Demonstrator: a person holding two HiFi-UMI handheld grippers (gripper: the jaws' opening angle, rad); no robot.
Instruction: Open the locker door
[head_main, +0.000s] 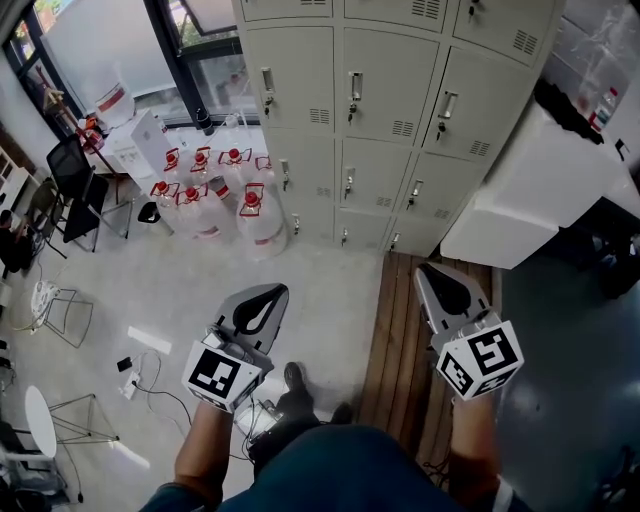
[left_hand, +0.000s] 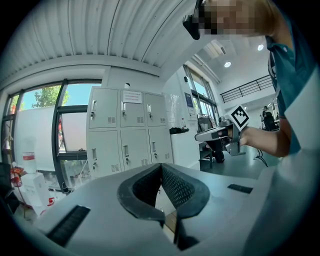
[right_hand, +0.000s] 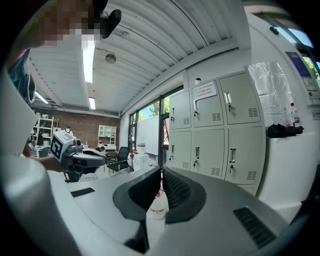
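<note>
Standing on the floor (head_main: 320, 290) at the left, water jugs (head_main: 258, 215) clustered below the window (head_main: 100, 40). The left gripper (head_main: 272, 293) and, beside it, the right gripper (head_main: 433, 272) both had their jaws pressed together on nothing. They were held well apart from the grey lockers (head_main: 385, 110) ahead, whose doors were all shut.
</note>
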